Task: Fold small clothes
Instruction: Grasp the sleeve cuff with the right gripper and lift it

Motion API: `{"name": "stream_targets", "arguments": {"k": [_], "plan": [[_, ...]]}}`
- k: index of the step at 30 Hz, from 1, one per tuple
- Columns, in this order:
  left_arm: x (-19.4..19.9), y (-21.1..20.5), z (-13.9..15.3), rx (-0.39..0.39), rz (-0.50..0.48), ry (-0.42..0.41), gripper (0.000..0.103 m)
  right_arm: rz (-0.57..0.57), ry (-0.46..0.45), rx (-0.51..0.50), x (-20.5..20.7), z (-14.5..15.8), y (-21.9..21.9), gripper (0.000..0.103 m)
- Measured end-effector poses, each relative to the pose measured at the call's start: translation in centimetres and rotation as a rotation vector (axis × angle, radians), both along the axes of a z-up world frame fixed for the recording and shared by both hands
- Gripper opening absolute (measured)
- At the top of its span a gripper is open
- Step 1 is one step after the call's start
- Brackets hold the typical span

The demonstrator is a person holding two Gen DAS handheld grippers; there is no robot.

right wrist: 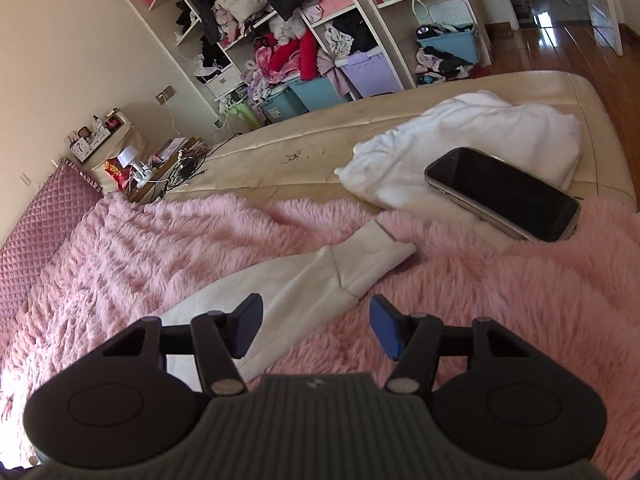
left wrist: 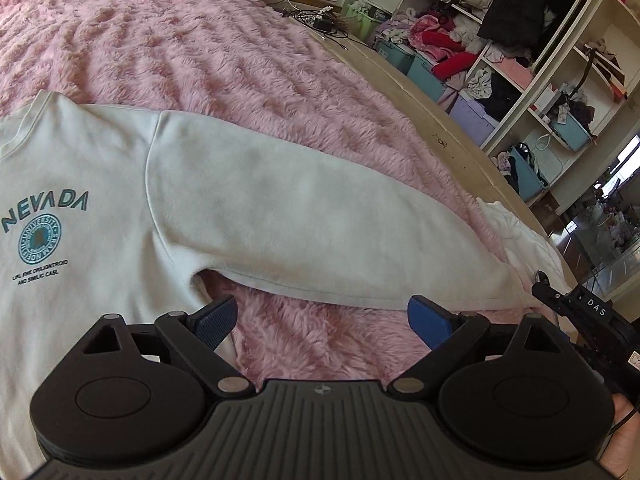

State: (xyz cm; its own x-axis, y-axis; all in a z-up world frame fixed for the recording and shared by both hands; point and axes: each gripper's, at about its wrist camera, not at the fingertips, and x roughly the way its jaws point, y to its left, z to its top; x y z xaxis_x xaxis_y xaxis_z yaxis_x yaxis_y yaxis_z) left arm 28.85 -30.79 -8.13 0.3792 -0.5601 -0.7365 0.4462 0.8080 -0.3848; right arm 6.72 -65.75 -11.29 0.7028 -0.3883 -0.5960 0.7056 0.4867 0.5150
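Note:
A cream sweatshirt (left wrist: 100, 152) with a teal "NEVADA" print lies flat on a fluffy pink blanket (left wrist: 200, 40). Its sleeve (left wrist: 300, 216) stretches out to the right. My left gripper (left wrist: 320, 316) is open and empty, hovering just above the blanket near the armpit below the sleeve. In the right wrist view the sleeve's cuff (right wrist: 372, 256) lies ahead. My right gripper (right wrist: 316, 326) is open and empty, just short of the cuff, with its left finger over the sleeve.
A white folded garment (right wrist: 460, 140) lies on the beige mattress (right wrist: 280, 148) with a black phone (right wrist: 504, 192) on it. Cluttered shelves and storage bins (right wrist: 320, 60) stand beyond the bed. A bedside table (right wrist: 160, 176) with cables is at the left.

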Motion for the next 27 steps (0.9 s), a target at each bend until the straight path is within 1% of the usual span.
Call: {"name": "stream_targets", "arguments": {"k": [2,4,7,9,10,11,12,13,17,21,23,25,27], "plan": [[1.1,-0.9,-1.0,-0.003,-0.003,0.025,0.103,-0.026,0.000,0.059,0.8,-1.3,-1.1,0.057],[1.6,-1.5,-1.8,0.007,-0.012,0.044,0.103,-0.059,-0.022,0.118,1.4,-2.6,-2.0,0.057],[2.0,-2.2,-3.1,0.020,-0.029,0.085,0.103,-0.102,-0.060,0.142,2.1,-3.6,-3.1,0.057],[2.1,-2.7,-4.0,0.034,-0.039,0.106,0.103,-0.106,-0.074,0.149,2.6,-4.0,-3.7,0.056],[2.1,-2.7,-4.4,0.041,-0.041,0.110,0.103,-0.116,-0.073,0.157,2.9,-4.2,-3.9,0.045],[2.0,-2.8,-4.7,0.048,-0.044,0.110,0.103,-0.125,-0.068,0.161,3.1,-4.4,-4.1,0.025],[2.0,-3.0,-5.0,0.052,-0.048,0.109,0.103,-0.130,-0.059,0.164,3.2,-4.5,-4.3,0.015],[2.0,-3.1,-5.2,0.055,-0.052,0.106,0.103,-0.133,-0.063,0.171,3.2,-4.7,-4.4,0.010],[1.7,-3.6,-5.6,0.072,-0.064,0.083,0.103,-0.138,-0.103,0.172,2.7,-4.7,-4.5,0.007],[1.8,-3.6,-5.3,0.076,-0.072,0.072,0.103,-0.126,-0.117,0.141,2.8,-3.6,-4.2,0.007],[2.1,-3.5,-5.0,0.059,-0.064,0.076,0.103,-0.119,-0.124,0.125,2.7,-2.5,-3.8,0.007],[2.2,-2.5,-4.2,0.040,-0.054,0.080,0.103,-0.108,-0.141,0.119,2.8,-1.3,-3.5,0.007],[2.0,-1.2,-3.3,0.042,-0.038,0.055,0.103,-0.091,-0.151,0.100,3.0,0.2,-2.8,0.006]]}}
